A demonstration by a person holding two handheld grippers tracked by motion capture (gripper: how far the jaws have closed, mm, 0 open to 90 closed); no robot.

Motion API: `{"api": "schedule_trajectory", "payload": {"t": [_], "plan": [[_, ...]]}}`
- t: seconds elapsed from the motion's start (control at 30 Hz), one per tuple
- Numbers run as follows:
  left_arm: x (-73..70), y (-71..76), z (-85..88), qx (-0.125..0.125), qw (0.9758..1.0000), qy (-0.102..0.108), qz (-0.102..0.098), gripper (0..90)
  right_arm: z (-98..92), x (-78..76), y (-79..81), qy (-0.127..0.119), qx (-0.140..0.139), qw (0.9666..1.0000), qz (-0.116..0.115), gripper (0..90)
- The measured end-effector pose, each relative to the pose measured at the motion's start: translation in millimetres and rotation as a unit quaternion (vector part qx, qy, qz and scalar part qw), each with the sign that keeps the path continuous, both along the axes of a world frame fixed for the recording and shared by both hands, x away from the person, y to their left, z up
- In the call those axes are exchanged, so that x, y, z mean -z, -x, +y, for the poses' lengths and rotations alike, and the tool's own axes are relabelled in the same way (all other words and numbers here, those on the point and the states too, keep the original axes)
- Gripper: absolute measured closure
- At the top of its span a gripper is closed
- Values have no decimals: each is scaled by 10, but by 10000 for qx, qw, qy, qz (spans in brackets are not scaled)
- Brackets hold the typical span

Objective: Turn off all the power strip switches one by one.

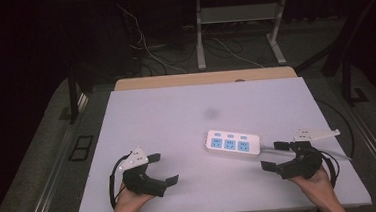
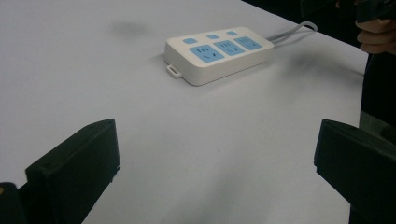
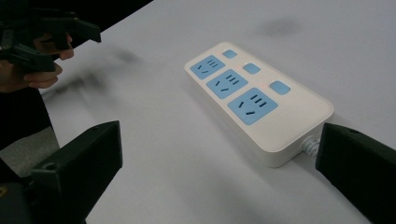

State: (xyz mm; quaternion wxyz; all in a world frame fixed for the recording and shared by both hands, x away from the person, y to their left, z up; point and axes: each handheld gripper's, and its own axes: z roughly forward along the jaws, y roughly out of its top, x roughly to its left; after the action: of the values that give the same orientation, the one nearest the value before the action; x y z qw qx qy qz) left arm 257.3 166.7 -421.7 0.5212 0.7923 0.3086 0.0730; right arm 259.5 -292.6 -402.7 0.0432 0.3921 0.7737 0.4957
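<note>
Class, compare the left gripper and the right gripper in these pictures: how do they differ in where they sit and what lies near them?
The left gripper rests over bare table, well apart from the power strip; the right gripper sits at the strip's cable end. The left points rightward, the right leftward. Both are open and hold nothing.

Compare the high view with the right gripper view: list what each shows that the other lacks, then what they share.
High view alone: the floor cables, a desk frame behind the table, and the person's right hand.

Right gripper view alone: close detail of the three blue sockets and their switches.

Shared: the power strip, the white table, and the left gripper, open.
</note>
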Motion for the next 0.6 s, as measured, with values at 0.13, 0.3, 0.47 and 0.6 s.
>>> {"api": "schedule_trajectory", "payload": {"t": [0.13, 0.3, 0.47, 0.6], "plan": [[13, -12, 24, -37, 10000, -8, 40, 0, 3, -7, -10, 66, -18, 9999, 91, 3], [20, -20, 28, -45, 10000, -8, 52, 0, 20, -43, -81, 155, -104, 9996, 232, 3], [22, -23, 30, -47, 10000, -20, 55, 0, 39, -91, -144, 286, -185, 9991, 264, 3], [21, -25, 38, -49, 10000, -11, 72, 0, 54, -130, -178, 350, -212, 9988, 274, 3]]}}
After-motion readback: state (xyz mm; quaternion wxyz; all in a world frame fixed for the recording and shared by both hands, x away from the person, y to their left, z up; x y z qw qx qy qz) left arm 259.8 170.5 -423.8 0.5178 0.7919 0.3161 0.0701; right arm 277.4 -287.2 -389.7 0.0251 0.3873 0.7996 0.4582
